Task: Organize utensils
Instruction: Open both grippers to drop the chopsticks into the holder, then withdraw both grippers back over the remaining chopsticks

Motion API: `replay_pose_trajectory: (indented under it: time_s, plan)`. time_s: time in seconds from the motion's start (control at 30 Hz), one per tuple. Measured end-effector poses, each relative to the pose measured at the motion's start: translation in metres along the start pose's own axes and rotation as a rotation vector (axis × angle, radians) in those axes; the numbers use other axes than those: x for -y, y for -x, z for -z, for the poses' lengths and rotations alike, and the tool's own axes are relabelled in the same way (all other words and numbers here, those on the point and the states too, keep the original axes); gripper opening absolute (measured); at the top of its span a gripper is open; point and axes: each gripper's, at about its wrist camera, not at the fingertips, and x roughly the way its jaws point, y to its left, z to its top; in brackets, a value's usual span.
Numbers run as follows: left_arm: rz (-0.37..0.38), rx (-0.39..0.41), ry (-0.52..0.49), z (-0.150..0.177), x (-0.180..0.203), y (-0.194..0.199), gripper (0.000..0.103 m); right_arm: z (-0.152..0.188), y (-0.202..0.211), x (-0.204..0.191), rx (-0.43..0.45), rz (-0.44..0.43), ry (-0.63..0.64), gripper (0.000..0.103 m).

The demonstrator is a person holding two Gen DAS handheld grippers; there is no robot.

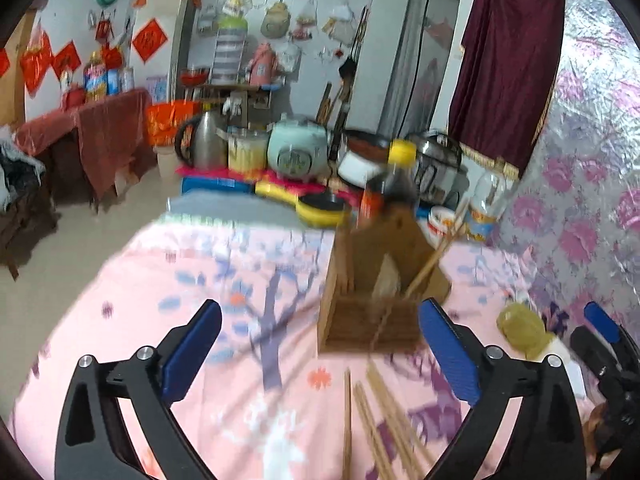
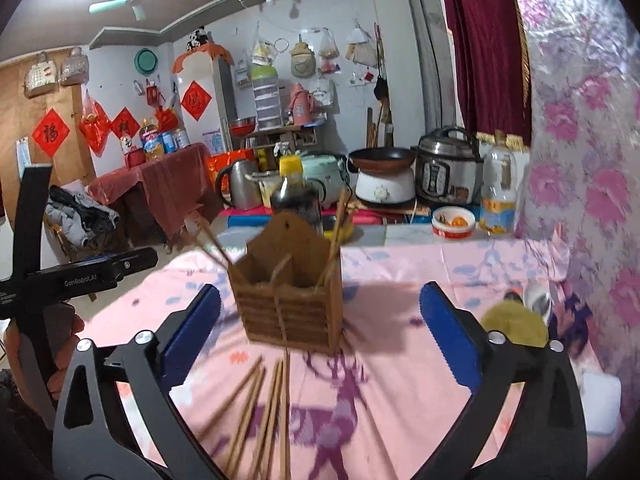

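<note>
A wooden utensil holder (image 1: 368, 304) (image 2: 288, 300) stands upright on the pink patterned cloth (image 1: 224, 280) (image 2: 400, 340), with a few chopsticks (image 1: 436, 256) (image 2: 336, 224) leaning out of it. Several loose wooden chopsticks (image 1: 380, 420) (image 2: 260, 404) lie on the cloth in front of the holder. My left gripper (image 1: 320, 344) is open, nothing between its blue pads, hovering above the loose chopsticks. My right gripper (image 2: 320, 336) is open too, its jaws wide on either side of the holder and apart from it. In the left wrist view the right gripper (image 1: 608, 344) shows at the right edge.
A soy sauce bottle (image 1: 390, 184) (image 2: 298, 196) stands behind the holder. A yellow-green round object (image 1: 520, 328) (image 2: 514, 322) lies right of it near the floral wall. Beyond are a bowl (image 2: 454, 222), a plastic bottle (image 2: 498, 192), cookers and a kettle (image 2: 240, 186). The cloth's left edge drops to the floor.
</note>
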Motion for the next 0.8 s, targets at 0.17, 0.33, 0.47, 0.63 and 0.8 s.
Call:
replay_pose_trajectory:
  time_s: [0.17, 0.33, 0.47, 0.63, 0.8]
  plan:
    - [-0.015, -0.134, 0.006, 0.063, -0.022, -0.022, 0.097, 0.055, -0.011, 0.012, -0.125, 0.001, 0.018, 0.097]
    - [-0.032, -0.290, 0.004, 0.099, -0.036, -0.050, 0.097, 0.096, -0.046, 0.024, -0.301, -0.001, -0.013, 0.097]
    - [0.020, -0.331, 0.014, 0.107, -0.035, -0.057, 0.097, 0.102, -0.048, 0.022, -0.317, -0.017, -0.008, 0.097]
    - [-0.001, -0.353, -0.028, 0.114, -0.027, -0.061, 0.097, 0.102, -0.043, 0.016, -0.308, -0.028, 0.014, 0.097]
    - [0.009, -0.379, -0.083, 0.121, -0.013, -0.067, 0.097, 0.103, -0.046, 0.017, -0.323, -0.059, -0.005, 0.097]
